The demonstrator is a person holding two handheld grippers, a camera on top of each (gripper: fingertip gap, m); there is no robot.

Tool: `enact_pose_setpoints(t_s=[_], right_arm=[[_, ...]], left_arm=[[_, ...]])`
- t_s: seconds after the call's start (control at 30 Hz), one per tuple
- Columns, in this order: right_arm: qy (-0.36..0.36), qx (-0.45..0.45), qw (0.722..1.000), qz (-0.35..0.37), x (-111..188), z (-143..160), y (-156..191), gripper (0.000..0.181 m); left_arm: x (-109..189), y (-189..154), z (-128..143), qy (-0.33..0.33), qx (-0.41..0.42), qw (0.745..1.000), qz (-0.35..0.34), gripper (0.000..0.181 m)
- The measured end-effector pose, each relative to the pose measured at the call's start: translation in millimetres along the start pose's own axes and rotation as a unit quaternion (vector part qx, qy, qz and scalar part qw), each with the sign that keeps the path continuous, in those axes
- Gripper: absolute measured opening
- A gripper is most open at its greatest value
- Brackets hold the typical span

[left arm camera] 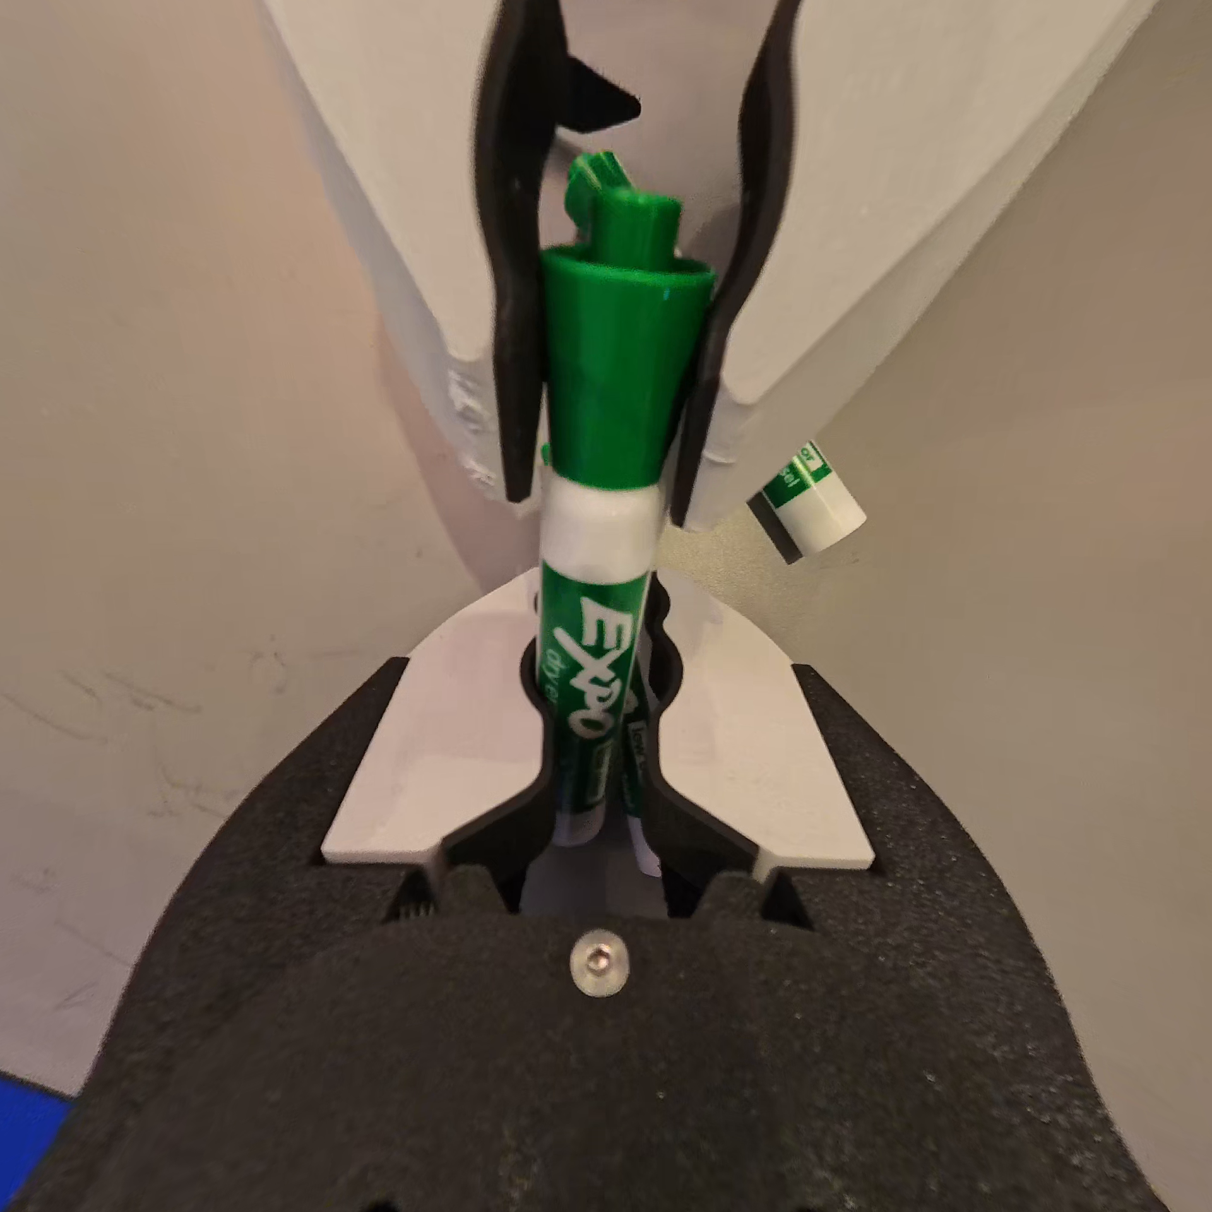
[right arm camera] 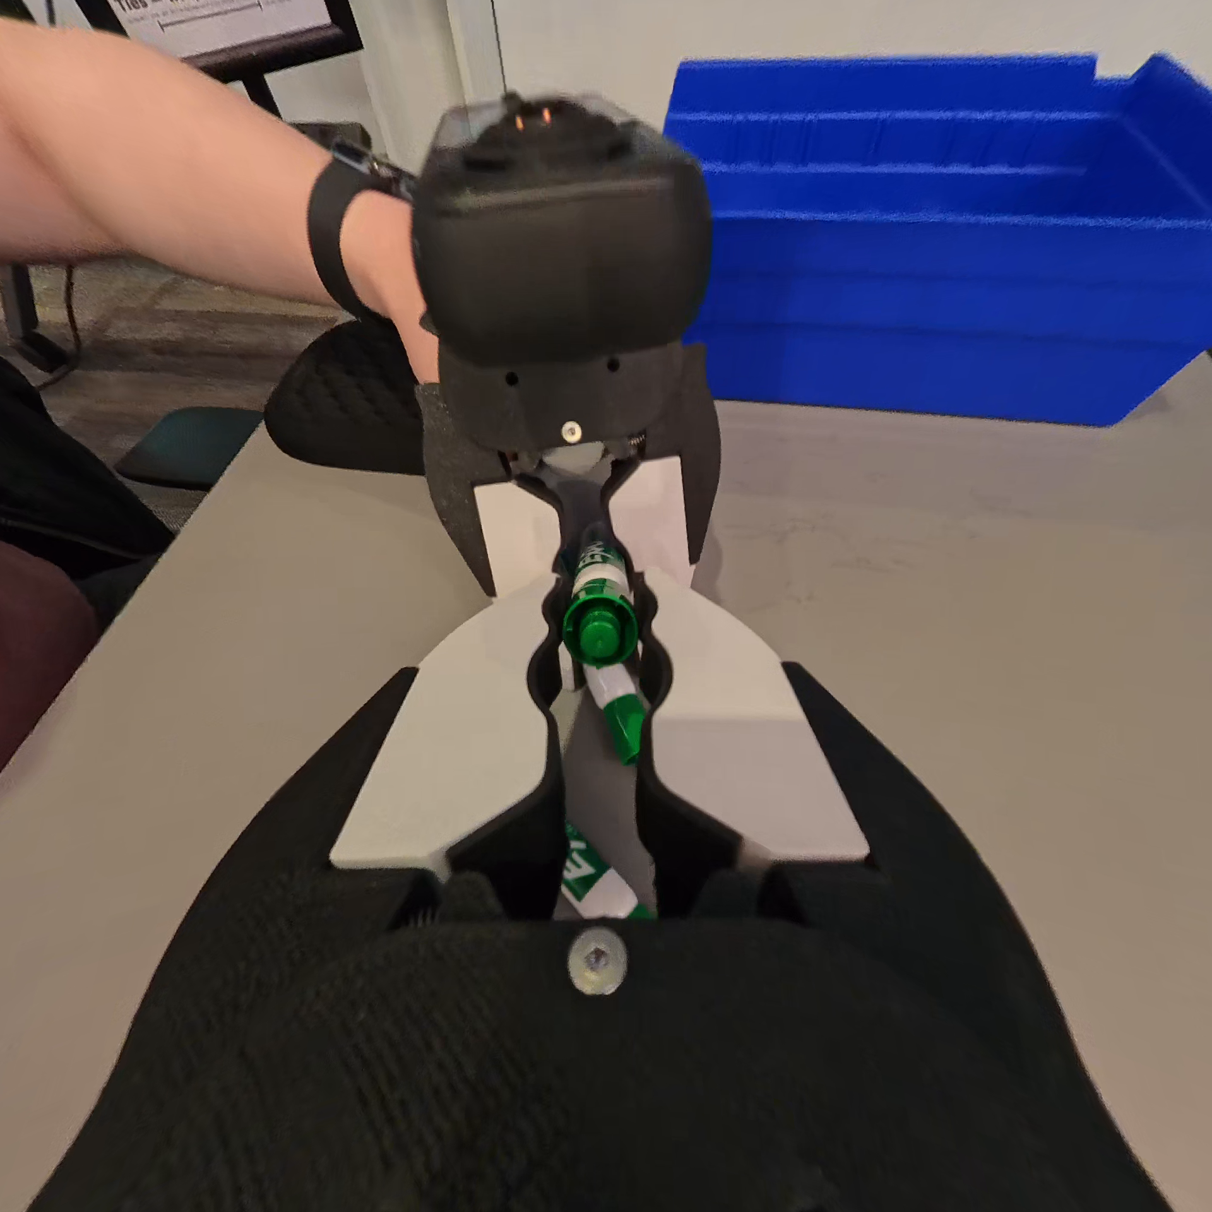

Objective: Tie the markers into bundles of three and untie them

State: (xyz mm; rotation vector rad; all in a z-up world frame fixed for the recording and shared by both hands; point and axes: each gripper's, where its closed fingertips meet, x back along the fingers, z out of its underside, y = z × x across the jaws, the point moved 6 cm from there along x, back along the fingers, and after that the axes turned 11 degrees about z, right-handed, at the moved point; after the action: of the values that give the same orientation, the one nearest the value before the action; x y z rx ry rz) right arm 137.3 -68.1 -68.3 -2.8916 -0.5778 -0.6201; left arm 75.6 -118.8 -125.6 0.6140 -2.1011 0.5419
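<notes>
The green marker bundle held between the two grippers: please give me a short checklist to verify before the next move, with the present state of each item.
1. Left gripper shut on the white barrels of the green dry-erase marker bundle: ok.
2. Right gripper shut on the green cap end of the bundle: ok.
3. Three markers in the bundle: cannot tell; only two cap ends are visible in the left wrist view.
4. A tie around the bundle: cannot tell; none visible.
5. Loose green-and-white marker lies on the grey table, apart from the bundle: ok.
6. Blue plastic bin stands behind the grippers, out of the way: ok.
</notes>
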Motion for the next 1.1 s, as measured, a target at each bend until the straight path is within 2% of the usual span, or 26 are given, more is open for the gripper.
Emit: enact_pose_setpoints(t_s=[0.3,0.37,0.53,0.6,0.67,0.8,0.9,1.1], right_arm=[[-0.028,-0.040,0.999,-0.014,-3.7,2.2,-3.5,0.021],[-0.028,-0.046,0.998,-0.017,-5.0,3.2,-4.0,0.021],[-0.037,-0.046,0.998,-0.005,-6.6,3.7,-6.0,0.022],[-0.023,-0.041,0.999,-0.011,-4.7,7.3,-7.3,0.038],[0.012,-0.024,0.999,-0.032,-1.0,19.6,-7.5,0.030],[0.113,0.005,0.993,-0.031,-5.5,52.4,-10.0,0.028],[0.132,-0.003,0.991,-0.026,-12.8,54.5,-12.4,0.022],[0.161,-0.004,0.986,-0.037,-20.6,57.8,-13.7,0.021]], left_arm=[[-0.4,0.8,-0.2,-0.010,0.002,1.000,0.001,0.028],[-0.3,2.0,0.3,-0.015,0.002,1.000,-0.003,0.020],[0.2,3.5,0.9,-0.025,0.012,1.000,0.008,0.019],[0.2,3.4,1.5,-0.027,0.009,1.000,0.007,0.019],[0.1,3.1,1.7,-0.030,0.010,0.999,0.004,0.019],[0.0,3.3,2.5,-0.038,0.010,0.999,0.006,0.019],[0.2,3.5,2.7,-0.039,0.010,0.999,0.008,0.019],[0.4,3.6,3.3,-0.041,0.010,0.999,0.009,0.019]])
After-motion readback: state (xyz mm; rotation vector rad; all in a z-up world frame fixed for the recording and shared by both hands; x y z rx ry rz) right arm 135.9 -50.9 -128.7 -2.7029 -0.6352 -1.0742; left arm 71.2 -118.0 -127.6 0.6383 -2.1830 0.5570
